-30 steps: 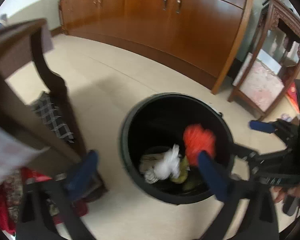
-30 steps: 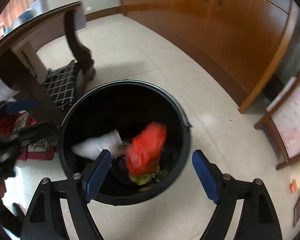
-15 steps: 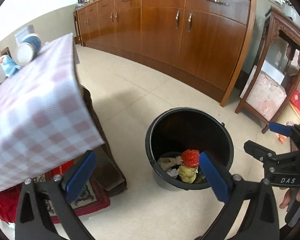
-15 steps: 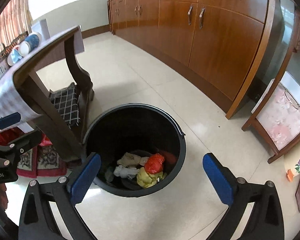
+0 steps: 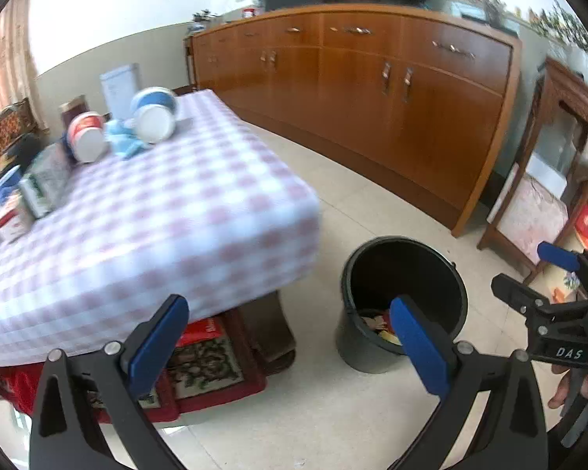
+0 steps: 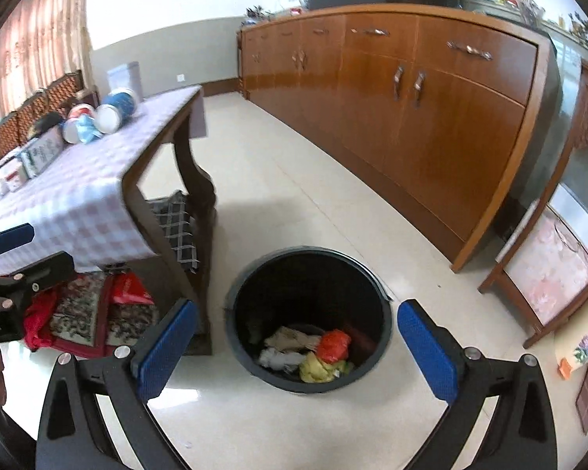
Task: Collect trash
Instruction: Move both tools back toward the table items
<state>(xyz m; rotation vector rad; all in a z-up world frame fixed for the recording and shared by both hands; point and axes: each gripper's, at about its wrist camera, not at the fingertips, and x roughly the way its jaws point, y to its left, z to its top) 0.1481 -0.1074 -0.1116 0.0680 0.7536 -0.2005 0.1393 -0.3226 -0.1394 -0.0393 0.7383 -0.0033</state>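
Through my left wrist camera, my left gripper (image 5: pixel 290 337) stands with its blue pads spread wide and nothing between them. Past it the black trash bin (image 5: pixel 403 270) sits on the tiled floor just beside the corner of the table (image 5: pixel 184 211), and only a sliver of its contents shows behind my right-side pad. On the checked cloth at the table's far end I can see a red-and-white cup (image 5: pixel 85 137) and a blue-and-white cup (image 5: pixel 155 115), both on their sides, with a crumpled light-blue wad (image 5: pixel 123 143) between them, and some small boxes (image 5: pixel 27 196) nearer the edge. My right gripper (image 5: pixel 556 286) shows at the right edge, held in a hand (image 5: pixel 576 385).

Through my right wrist camera, my right gripper (image 6: pixel 298 348) is spread as wide as it goes and carries nothing. Directly ahead, the trash bin (image 6: pixel 309 262) holds a red crumpled bag (image 6: pixel 333 344), a yellow-green piece (image 6: pixel 317 368), a white wad (image 6: pixel 278 358) and a tan scrap (image 6: pixel 292 338), so part of the collecting looks done. The table (image 6: pixel 70 192) on the left carries the tipped cups and blue wad (image 6: pixel 84 125), well apart from the bin. I judge those to be the trash left to collect; whether the boxes count as trash I cannot tell. With both grippers empty, the next pickup has not yet begun.
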